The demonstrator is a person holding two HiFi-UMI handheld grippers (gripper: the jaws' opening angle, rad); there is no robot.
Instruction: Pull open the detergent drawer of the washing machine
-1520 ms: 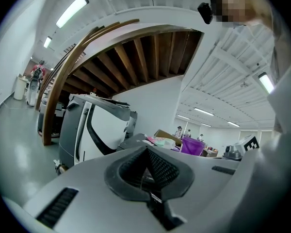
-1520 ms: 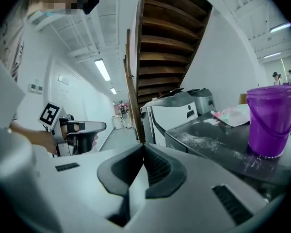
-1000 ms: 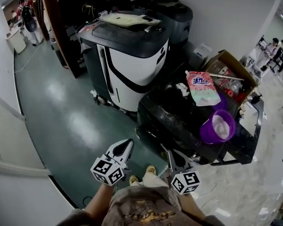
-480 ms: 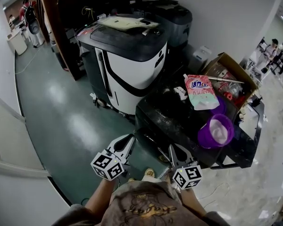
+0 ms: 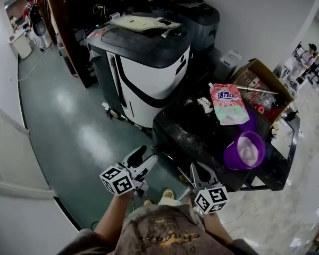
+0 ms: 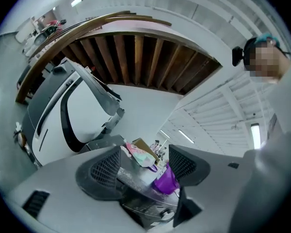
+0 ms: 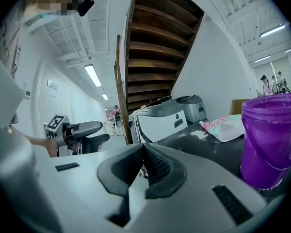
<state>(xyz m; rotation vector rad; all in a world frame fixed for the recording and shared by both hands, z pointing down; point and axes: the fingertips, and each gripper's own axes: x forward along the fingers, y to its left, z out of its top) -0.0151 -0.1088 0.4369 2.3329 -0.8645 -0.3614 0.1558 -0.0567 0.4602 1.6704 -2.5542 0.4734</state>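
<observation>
The black washing machine (image 5: 202,137) stood just ahead of my left hand-held gripper (image 5: 144,157); I couldn't make out its detergent drawer. That gripper's jaws had just been opening, released, with nothing between them. My right hand-held gripper (image 5: 194,170), by the machine's front edge, was clenched empty.

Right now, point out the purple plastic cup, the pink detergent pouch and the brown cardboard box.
purple plastic cup (image 7: 271,144), right gripper view, side wall
pink detergent pouch (image 5: 228,104), head view, printed front
brown cardboard box (image 5: 268,76), head view, open top flap
</observation>
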